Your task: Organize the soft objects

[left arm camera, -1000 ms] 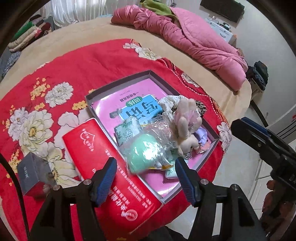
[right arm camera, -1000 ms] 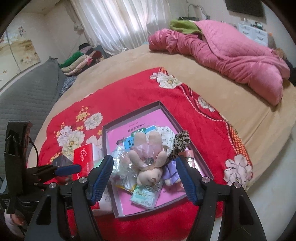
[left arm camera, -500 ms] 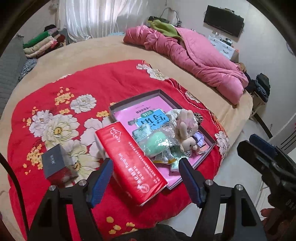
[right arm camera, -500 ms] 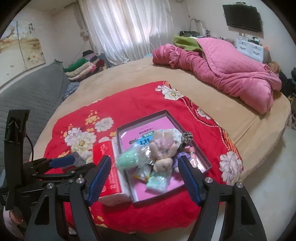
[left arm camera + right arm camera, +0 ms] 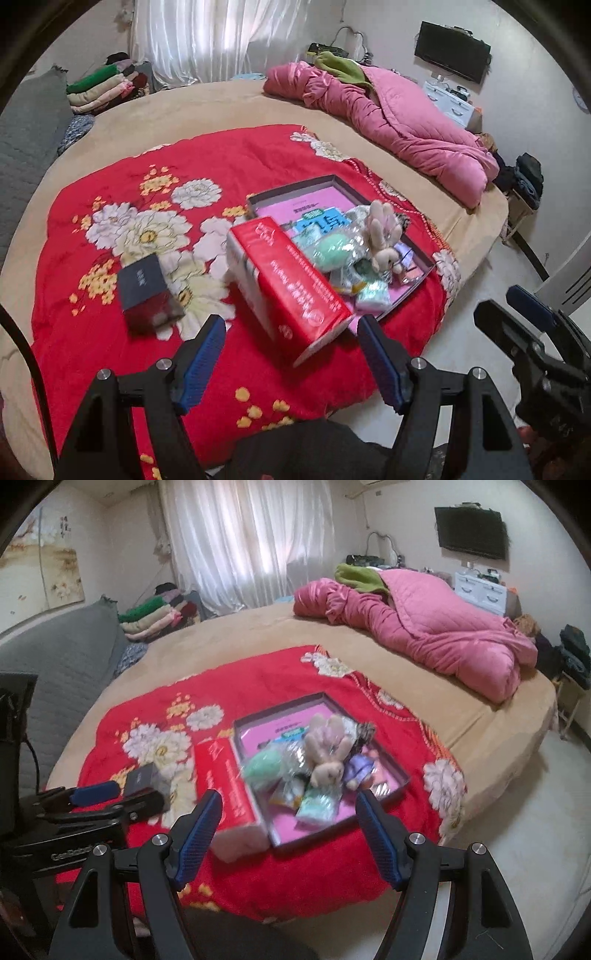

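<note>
Now the whole view has widened: both tools have pulled back from the pile, and far more of the bed point(image 5: 229, 107) shows than a second ago, with the red floral quilt point(image 5: 184, 158) spread over its near side. On that quilt sits the shallow grey tray point(image 5: 400, 775), and the soft things are heaped inside it: the beige plush bunny point(image 5: 327, 749) on top, the mint-green bagged toy point(image 5: 264, 766) to its left, small packets beneath. The red tissue box point(image 5: 288, 280) lies against the tray's left edge, with the dark little box point(image 5: 146, 288) apart from it on the quilt. The left tool point(image 5: 290, 354) has just been opening wider and carries nothing; the right tool point(image 5: 288, 830) also stands apart and bare. By my reading, the sorting looks finished and this is the retreat.
</note>
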